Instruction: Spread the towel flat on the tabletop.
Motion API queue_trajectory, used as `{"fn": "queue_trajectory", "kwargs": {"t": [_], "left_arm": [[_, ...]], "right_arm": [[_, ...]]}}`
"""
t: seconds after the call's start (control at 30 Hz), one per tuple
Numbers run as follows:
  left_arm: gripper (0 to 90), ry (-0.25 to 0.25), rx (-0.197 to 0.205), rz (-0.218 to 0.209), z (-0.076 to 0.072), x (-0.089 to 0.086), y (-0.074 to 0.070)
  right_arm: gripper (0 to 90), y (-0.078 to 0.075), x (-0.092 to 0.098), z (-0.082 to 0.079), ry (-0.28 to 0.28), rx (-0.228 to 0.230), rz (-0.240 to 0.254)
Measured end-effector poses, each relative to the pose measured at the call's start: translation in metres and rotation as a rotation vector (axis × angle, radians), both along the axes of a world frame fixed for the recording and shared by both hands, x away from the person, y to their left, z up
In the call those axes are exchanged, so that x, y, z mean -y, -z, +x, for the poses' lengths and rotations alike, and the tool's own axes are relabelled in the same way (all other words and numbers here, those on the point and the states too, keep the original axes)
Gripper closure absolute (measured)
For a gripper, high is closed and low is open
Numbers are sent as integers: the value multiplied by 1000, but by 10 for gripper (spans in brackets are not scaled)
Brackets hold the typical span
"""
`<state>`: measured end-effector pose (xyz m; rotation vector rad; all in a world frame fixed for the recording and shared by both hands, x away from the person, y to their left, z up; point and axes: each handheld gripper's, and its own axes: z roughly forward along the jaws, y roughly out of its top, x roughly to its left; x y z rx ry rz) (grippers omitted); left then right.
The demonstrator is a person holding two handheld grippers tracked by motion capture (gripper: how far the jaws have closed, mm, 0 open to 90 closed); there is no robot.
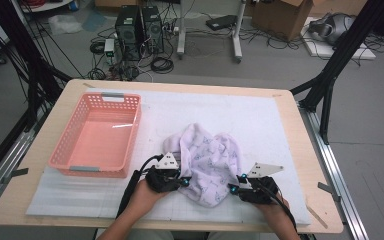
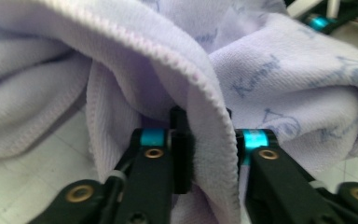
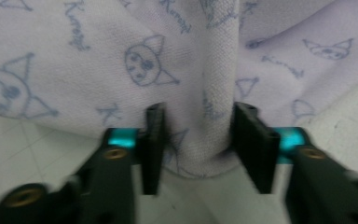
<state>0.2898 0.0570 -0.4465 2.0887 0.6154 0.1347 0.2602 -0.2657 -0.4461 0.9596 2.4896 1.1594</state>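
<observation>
From the high view, a crumpled lilac printed towel (image 1: 207, 162) lies on the white mat of the table (image 1: 300, 150), toward the near edge, with the left tongs (image 1: 182, 181) at its near-left margin and the right tongs (image 1: 234, 189) at its near-right margin; the bundle sits between the two, reaching away from the person, and each hand is about equally close to its own side. A pink basket (image 1: 97, 137) stands well apart to the left. In the left gripper view, the left tongs (image 2: 208, 140) stand narrowly set with a hemmed fold of the towel (image 2: 279, 79) running upright between the jaws; the cloth appears pinched there. In the right gripper view, the right tongs (image 3: 198, 135) stand wider, a hanging fold of the towel (image 3: 74, 56) between the jaws and touching both, though I cannot tell whether they press it firmly. Judging from this, the next move depends on both edges lying straight ahead of the tongs, so lifting apart would spread the cloth sideways.
</observation>
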Motion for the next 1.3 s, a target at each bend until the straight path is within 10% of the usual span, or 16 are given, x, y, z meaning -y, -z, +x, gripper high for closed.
{"fn": "queue_trajectory", "kwargs": {"t": [0.17, 0.43, 0.63, 1.1, 1.3], "left_arm": [[812, -10, 40, -64, -6, -7, -11], [816, -6, 151, -215, -6, -23, -68], [816, -45, 208, -195, 22, -11, -86], [800, -380, 140, -165, 110, -12, -54], [477, -358, 67, -146, 111, -12, -48]], "right_arm": [[833, -6, 6, -3, -1, -1, 23], [843, -58, 47, -10, 87, 133, 128], [844, -92, 50, 20, 158, 206, 129], [842, -90, 2, 143, 329, 191, 11], [776, -78, -7, 153, 353, 169, 16]]}}
